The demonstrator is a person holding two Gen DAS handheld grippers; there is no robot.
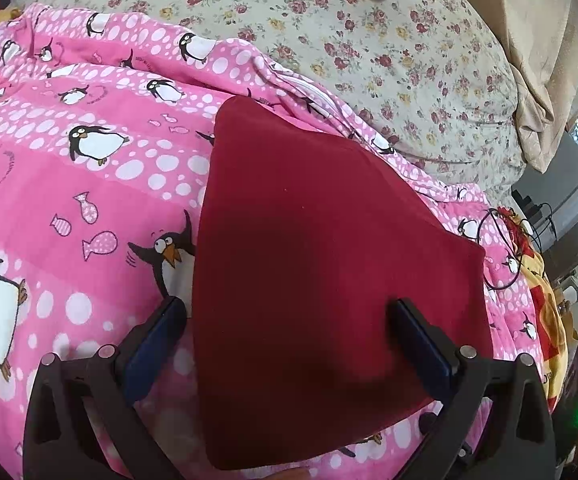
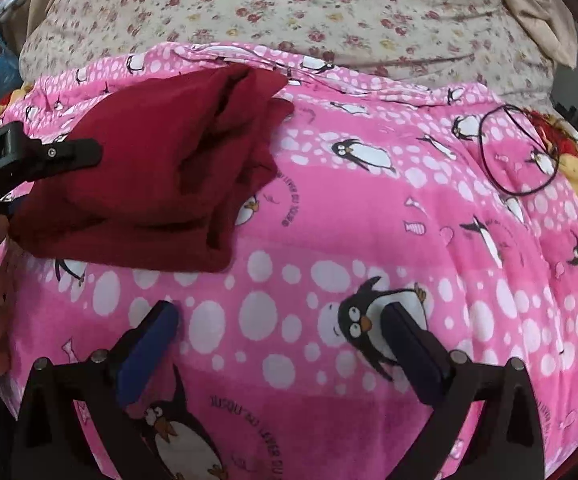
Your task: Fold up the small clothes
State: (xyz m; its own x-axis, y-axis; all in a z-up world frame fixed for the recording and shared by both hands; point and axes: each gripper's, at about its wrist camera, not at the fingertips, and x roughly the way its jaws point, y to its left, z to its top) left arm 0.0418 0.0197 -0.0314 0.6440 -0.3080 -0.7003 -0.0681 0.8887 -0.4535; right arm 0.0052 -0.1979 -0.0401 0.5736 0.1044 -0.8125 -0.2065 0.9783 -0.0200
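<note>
1. Looking along the left gripper (image 1: 287, 320), a dark red garment (image 1: 321, 264) is seen folded into a flat, smooth-topped packet on the pink penguin blanket (image 1: 89, 184); the jaws are spread wide and nothing is gripped.
2. In the right wrist view, the right gripper (image 2: 281, 324) is likewise spread wide over bare blanket, the garment lying up and to the left, layered edges showing. Folding is judged nearly finished. No container is seen.
</note>
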